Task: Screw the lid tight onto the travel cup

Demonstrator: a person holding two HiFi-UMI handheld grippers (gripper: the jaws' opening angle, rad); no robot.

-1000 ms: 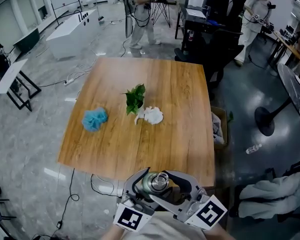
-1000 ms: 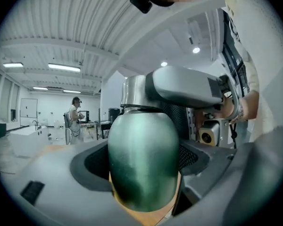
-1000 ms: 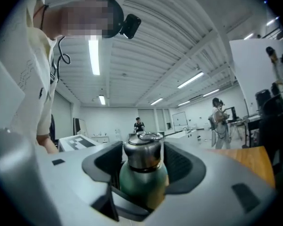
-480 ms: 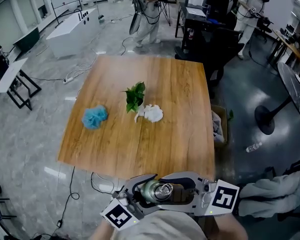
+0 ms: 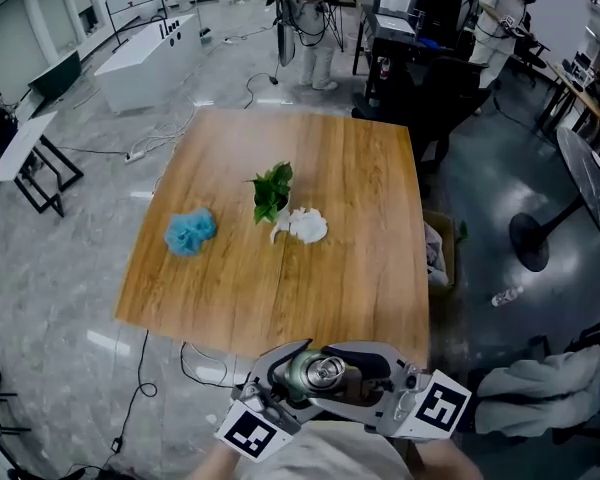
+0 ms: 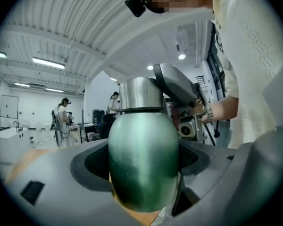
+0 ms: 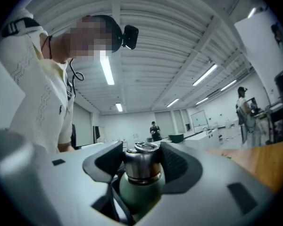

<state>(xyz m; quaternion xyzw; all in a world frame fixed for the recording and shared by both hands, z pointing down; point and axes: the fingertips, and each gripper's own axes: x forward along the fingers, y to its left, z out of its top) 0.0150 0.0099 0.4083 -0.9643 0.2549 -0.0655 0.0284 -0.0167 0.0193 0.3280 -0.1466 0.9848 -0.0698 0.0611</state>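
Note:
The travel cup (image 5: 318,373) has a green body (image 6: 142,164) and a steel lid (image 7: 140,160), and it is held below the table's near edge, close to the person's chest. My left gripper (image 6: 144,169) is shut on the green body, whose sides press into both pads. My right gripper (image 7: 140,161) is shut on the steel lid, which sits on the cup's neck. In the head view the left gripper (image 5: 292,376) and right gripper (image 5: 338,374) meet around the cup from opposite sides.
On the wooden table (image 5: 360,278) lie a green leafy sprig (image 5: 271,194), a white crumpled item (image 5: 302,227) and a blue fluffy ball (image 5: 189,232). A box (image 5: 438,254) stands at the table's right side and a fan base (image 5: 531,238) beyond it. People stand at the far back.
Both marker cubes swung outward around the cup and then partway back, as in a twist. The cup stayed gripped at the same spot near the table edge.

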